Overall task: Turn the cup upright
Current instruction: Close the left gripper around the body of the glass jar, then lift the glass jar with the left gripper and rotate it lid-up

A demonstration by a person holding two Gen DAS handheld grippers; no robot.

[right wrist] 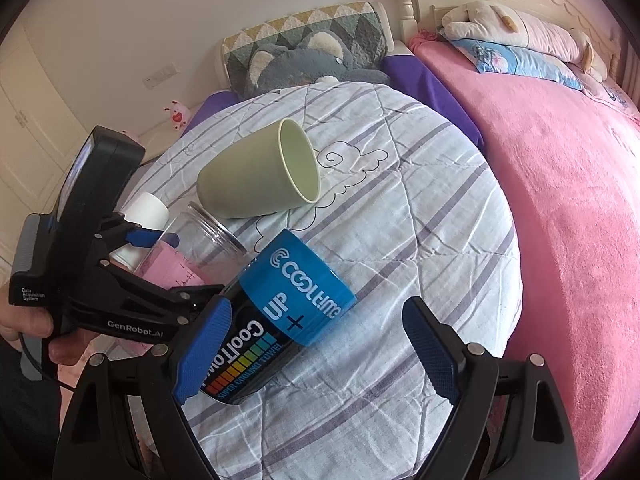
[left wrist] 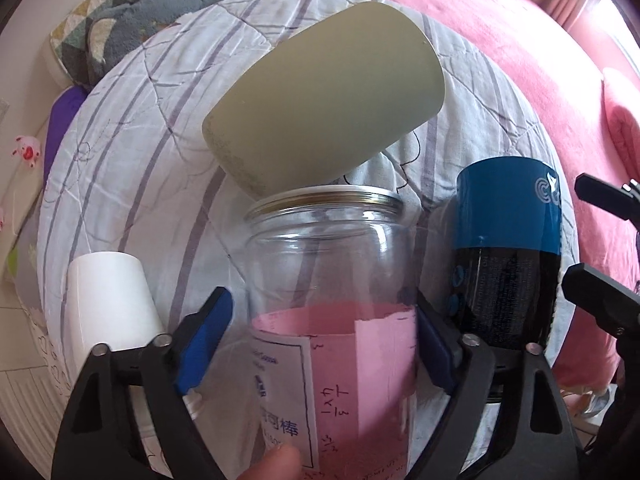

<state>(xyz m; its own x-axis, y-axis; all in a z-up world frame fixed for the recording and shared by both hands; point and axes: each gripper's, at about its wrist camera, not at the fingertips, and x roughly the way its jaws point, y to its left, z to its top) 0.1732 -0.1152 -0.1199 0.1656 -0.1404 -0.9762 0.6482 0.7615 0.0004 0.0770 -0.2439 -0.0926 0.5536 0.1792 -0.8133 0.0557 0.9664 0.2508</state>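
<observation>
**Me:** Right wrist view: green cup lies on its side on the striped quilt, mouth toward the pink blanket. My right gripper hangs spread, empty; my left gripper brackets the glass jar.

**Partner:** Handling?

**Me:** Looks light, rigid, smooth. I'd pinch mid-wall.

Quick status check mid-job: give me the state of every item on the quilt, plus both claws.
Pale green plastic cup: on its side, mouth open, not yet upright.
Clear glass jar with pink label: lidless, between the left claw's fingers.
Blue-and-black cooling-towel canister: beside the jar.
White bottle: capped.
Left claw: closed on the jar.
Right claw: open, empty.
</observation>
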